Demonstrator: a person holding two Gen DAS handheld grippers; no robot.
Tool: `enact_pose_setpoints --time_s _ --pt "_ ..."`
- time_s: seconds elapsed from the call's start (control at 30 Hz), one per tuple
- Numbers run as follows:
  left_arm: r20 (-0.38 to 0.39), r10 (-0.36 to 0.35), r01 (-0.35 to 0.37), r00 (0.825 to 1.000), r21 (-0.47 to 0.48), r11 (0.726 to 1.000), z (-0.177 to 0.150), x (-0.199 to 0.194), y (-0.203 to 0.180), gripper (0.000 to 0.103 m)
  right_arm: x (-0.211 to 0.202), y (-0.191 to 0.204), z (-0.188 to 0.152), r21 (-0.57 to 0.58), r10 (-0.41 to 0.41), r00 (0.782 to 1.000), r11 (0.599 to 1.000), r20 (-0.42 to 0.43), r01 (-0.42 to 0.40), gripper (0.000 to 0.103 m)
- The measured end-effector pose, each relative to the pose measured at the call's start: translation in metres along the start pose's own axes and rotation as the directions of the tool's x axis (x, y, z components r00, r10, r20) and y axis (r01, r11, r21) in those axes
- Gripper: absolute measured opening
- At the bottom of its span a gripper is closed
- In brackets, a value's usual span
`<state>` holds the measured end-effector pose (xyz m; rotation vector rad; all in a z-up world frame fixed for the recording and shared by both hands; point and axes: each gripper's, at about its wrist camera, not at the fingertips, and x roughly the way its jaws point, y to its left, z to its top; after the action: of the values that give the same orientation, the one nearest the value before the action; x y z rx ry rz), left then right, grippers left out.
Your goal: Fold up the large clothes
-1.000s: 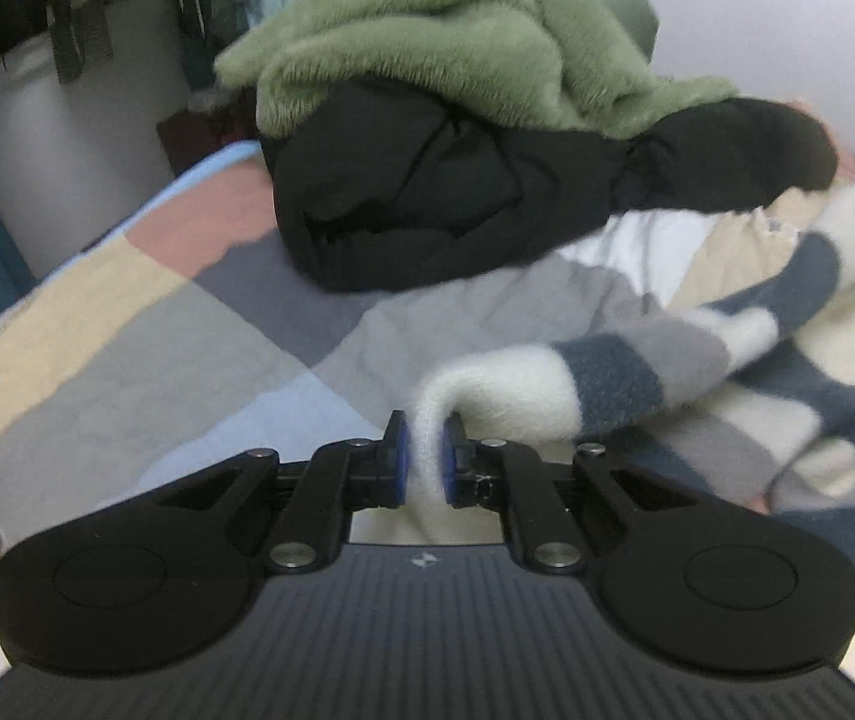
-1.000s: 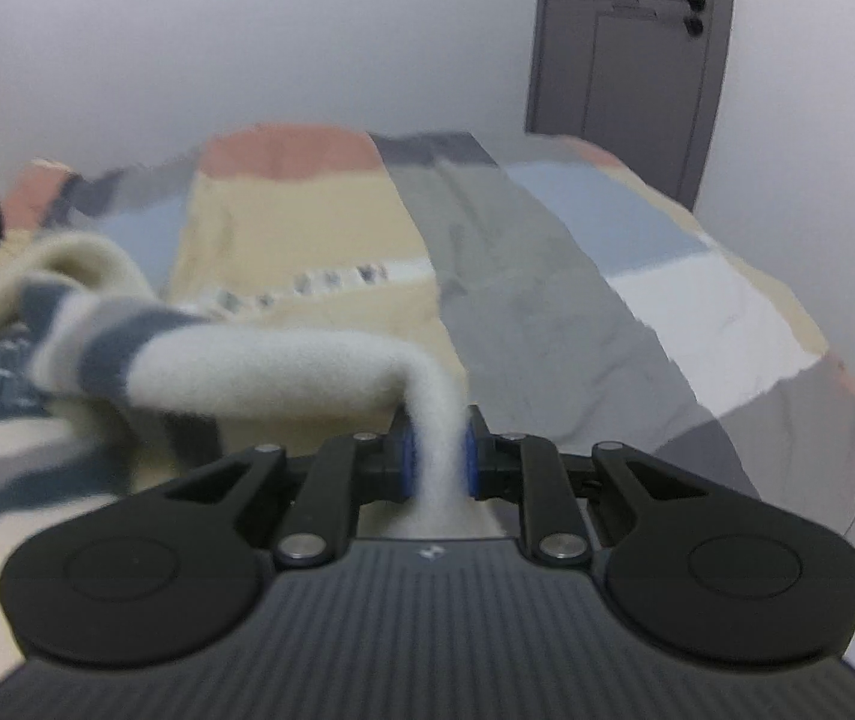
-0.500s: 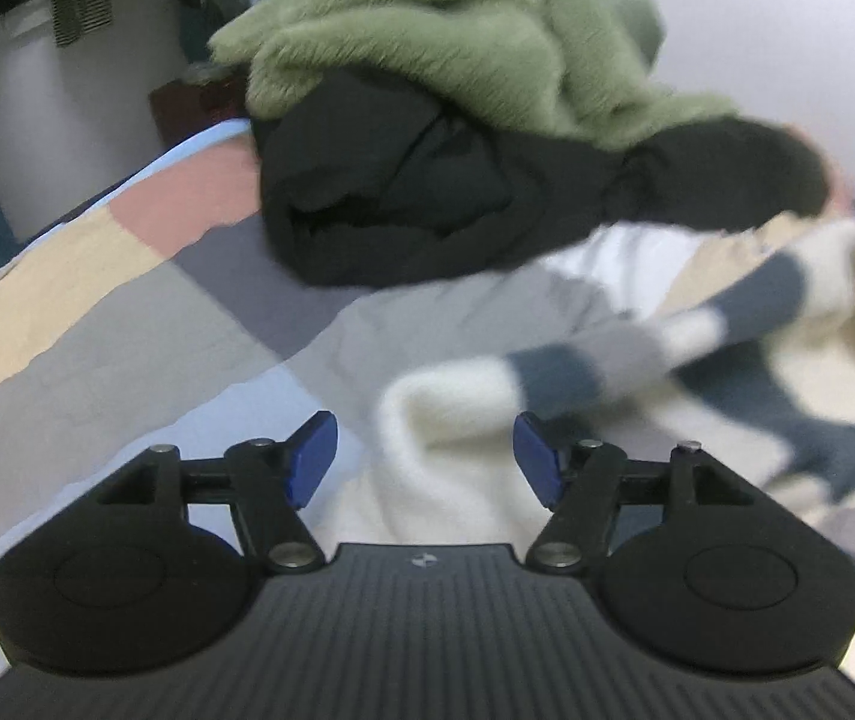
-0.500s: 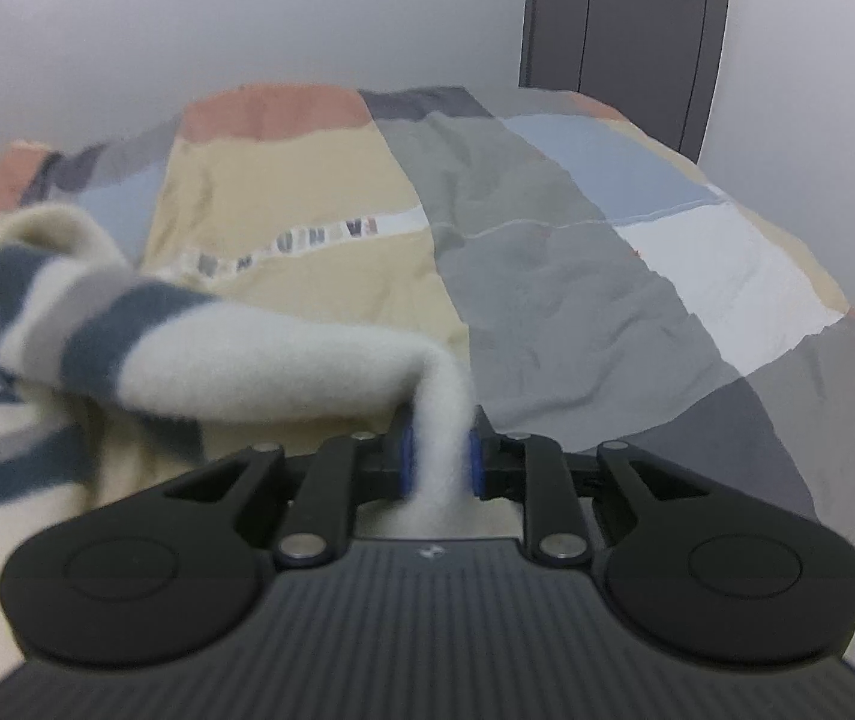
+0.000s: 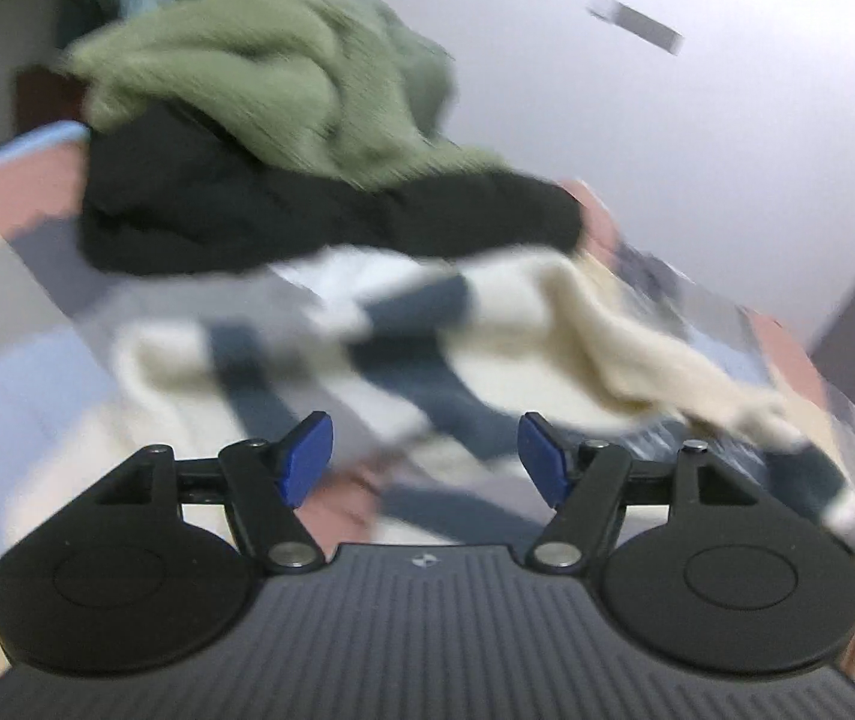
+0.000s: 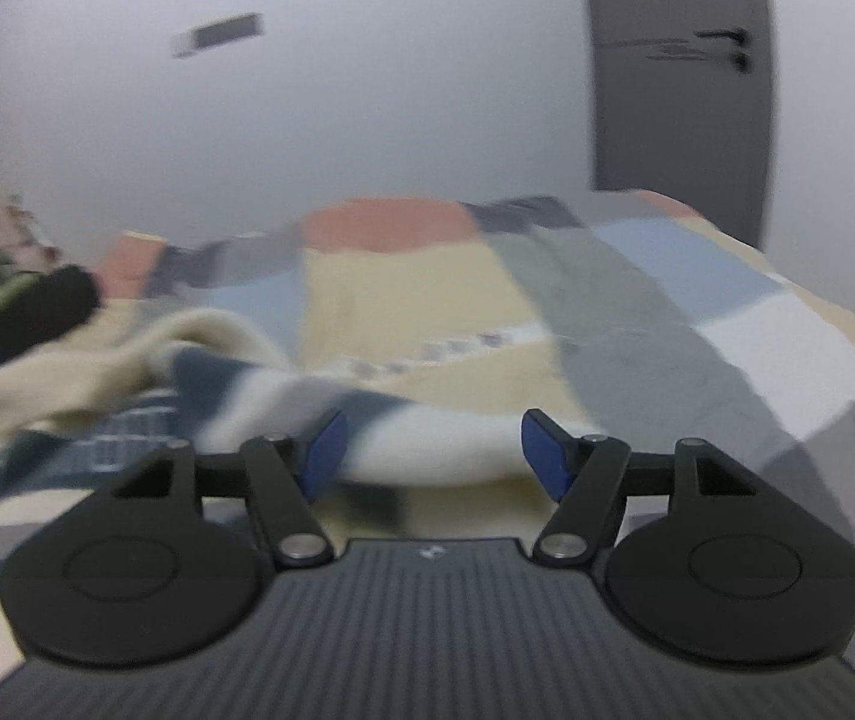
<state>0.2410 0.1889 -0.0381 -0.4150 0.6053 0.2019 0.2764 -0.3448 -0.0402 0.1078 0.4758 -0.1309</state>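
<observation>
A bed [image 6: 637, 324] fills both views, covered by a patchwork quilt [image 6: 427, 276] in blocks of grey, pale yellow, light blue, salmon and white. Behind it stands a plain pale wall with a dark grey door [image 6: 679, 72] at the far right corner in the right wrist view.

On the quilt lies the striped fleece garment [image 5: 559, 330], cream with navy and grey bands, rumpled and spread across the near part of the bed. In the left wrist view it runs from just ahead of the tongs out to the right edge; in the right wrist view [image 6: 259, 384] it stretches from the left edge to the space in front of the tongs. Both pictures are smeared by motion, so its exact folds are hard to read.

Past it, toward the head of the bed, sits a heap of other clothes: a black garment [image 5: 235, 216] lying on the quilt, with an olive green fleece [image 5: 283, 84] piled on top. A black sleeve end reaches toward the striped piece and seems to touch its cream edge.

The left tongs [image 5: 424, 462] stand wide, blue pads apart, their jaws having just been opening; striped fabric lies ahead and below, gripped by neither pad. The right tongs [image 6: 433, 453] are likewise spread, just opened, with a cream fold lying loose between the pads.
</observation>
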Motion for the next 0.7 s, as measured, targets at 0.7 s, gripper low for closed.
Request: enact_pose_setpoints --time_s 0.7 --pt "-0.196 -0.116 0.112 0.974 -0.034 0.993 -0.038 0.049 -0.011 0.073 0.081 0.219 -0.021 -0.100 0.303 0.933 0.940 -0.195 -0.326 0.051"
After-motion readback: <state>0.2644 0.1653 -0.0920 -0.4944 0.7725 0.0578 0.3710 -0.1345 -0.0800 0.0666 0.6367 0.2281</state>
